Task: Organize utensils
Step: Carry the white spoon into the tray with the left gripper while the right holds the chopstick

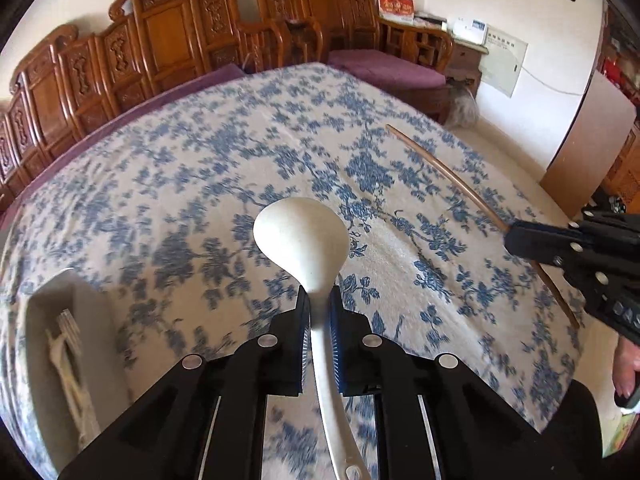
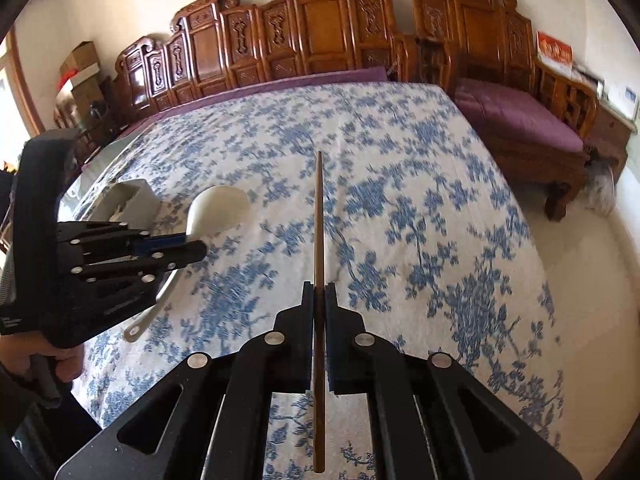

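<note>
Two tools hold utensils above the flowered bench. Left wrist view: the left tool clamps the white spoon at its neck, bowl ahead, beside a white holder. Right wrist view: the right tool clamps a brown chopstick, pointing forward.

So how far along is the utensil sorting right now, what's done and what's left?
Done: the white holder at the table's left edge already has some pale utensils in it. In hand: the left gripper is shut on the white spoon, and the right gripper is shut on a wooden chopstick, both clear of the floral tablecloth. Left: both likely still need to go into the holder.
</note>
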